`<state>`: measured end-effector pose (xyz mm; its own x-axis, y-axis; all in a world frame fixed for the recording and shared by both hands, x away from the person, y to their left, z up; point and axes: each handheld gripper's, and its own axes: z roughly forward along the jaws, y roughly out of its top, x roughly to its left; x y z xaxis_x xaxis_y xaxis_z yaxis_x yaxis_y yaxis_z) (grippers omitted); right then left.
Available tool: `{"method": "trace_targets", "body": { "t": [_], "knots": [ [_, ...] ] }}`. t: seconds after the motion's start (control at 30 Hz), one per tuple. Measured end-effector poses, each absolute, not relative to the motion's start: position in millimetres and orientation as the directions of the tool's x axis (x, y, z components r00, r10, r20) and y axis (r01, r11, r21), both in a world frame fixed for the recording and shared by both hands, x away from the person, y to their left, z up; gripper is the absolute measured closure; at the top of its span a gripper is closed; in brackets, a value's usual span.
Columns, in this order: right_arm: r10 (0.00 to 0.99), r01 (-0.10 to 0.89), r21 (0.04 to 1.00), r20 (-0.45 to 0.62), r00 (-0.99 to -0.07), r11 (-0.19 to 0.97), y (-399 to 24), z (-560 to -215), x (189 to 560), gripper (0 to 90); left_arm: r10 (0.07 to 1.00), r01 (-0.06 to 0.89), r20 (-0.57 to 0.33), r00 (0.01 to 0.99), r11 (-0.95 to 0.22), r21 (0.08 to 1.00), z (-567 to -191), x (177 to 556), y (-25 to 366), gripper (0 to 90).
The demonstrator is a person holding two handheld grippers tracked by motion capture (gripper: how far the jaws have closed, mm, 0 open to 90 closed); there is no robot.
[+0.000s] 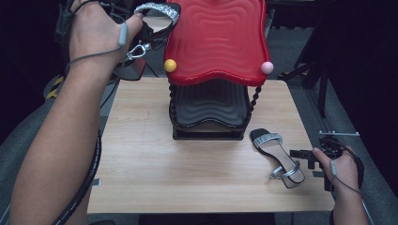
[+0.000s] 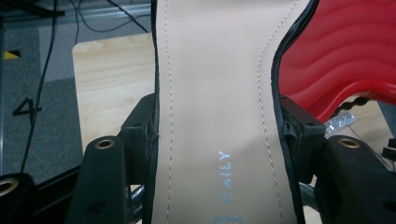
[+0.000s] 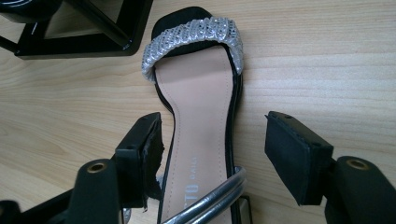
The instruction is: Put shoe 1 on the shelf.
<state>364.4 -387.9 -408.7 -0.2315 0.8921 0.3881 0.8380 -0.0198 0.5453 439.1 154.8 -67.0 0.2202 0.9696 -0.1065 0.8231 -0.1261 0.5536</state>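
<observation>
left gripper [image 2: 217, 140] clamps a black sandal with tan insole [image 2: 217, 93] by the red wavy rack shelf [image 1: 216, 37]; right gripper [image 3: 215, 154] jaws, seemingly untouching, straddle my second silver-strapped sandal [image 3: 198, 93].

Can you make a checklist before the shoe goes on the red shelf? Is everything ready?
1. Left gripper clamped on the raised sandal: ok.
2. Raised sandal up at the level of the red top shelf: ok.
3. Red top shelf has bare room: ok.
4. Second sandal lying flat on the table: ok.
5. Right gripper gripping second sandal: not ok, one pad stands apart.
6. Black lower shelf free: cannot tell.
</observation>
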Motion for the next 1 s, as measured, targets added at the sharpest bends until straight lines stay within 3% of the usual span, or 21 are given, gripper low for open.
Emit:
{"method": "trace_targets", "body": {
  "t": [1.0],
  "knots": [
    [0.87, 0.819, 0.57, 0.436, -0.229, -0.07, -403.2, -401.6, 356.3, 37.7, 0.962, 0.814, -0.148, 0.229, -0.106, 0.57, -69.2, 480.1, 73.3, 41.8]
  ]
}}
